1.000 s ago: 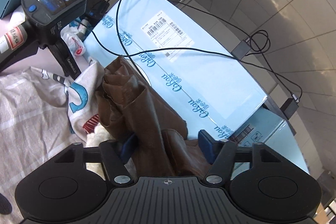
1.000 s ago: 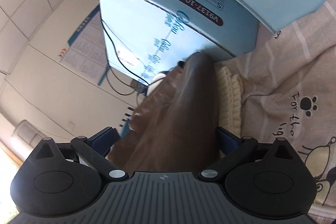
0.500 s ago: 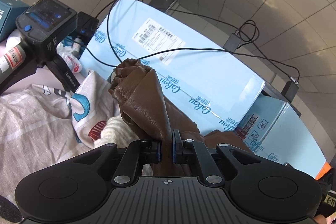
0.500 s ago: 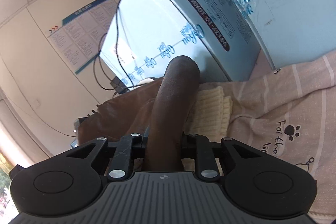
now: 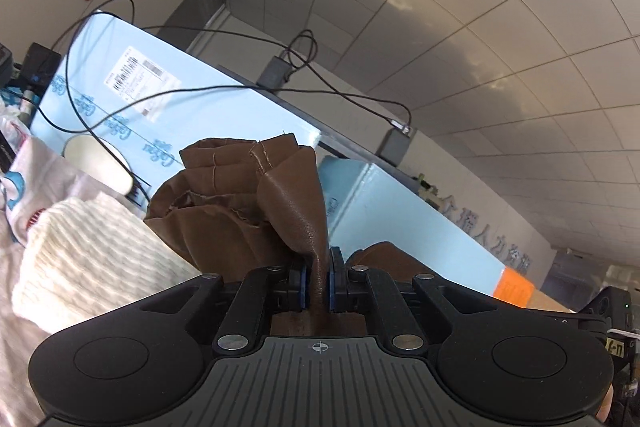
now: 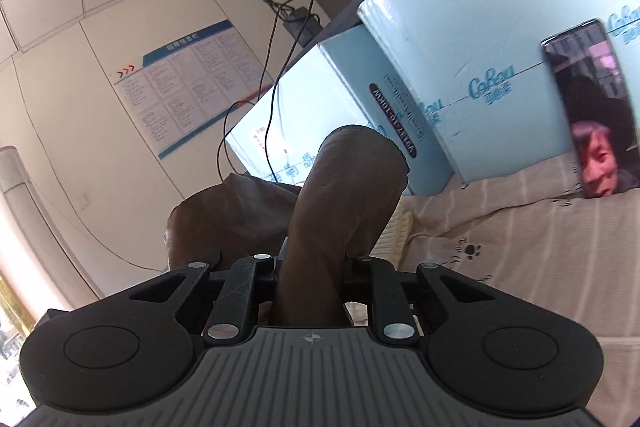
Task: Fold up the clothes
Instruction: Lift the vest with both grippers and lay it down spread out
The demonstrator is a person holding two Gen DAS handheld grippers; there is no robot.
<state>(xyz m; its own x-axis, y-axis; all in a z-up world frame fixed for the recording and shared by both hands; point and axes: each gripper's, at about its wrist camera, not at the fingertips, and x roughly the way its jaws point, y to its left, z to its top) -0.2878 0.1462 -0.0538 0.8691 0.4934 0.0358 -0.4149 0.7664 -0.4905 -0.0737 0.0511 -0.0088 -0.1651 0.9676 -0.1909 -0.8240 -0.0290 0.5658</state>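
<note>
One brown leather garment was bunched above the bedsheet, left of one cream knit. The left gripper and the right gripper each clamped a fold, before two blue boxes.

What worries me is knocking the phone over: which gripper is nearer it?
Right. The right gripper, shut on the brown garment, has the phone ahead to its right; the left gripper's view lacks it.

The leather garment lies before the cartons, with a knit sweater left of it, apparently on the bedsheet.
</note>
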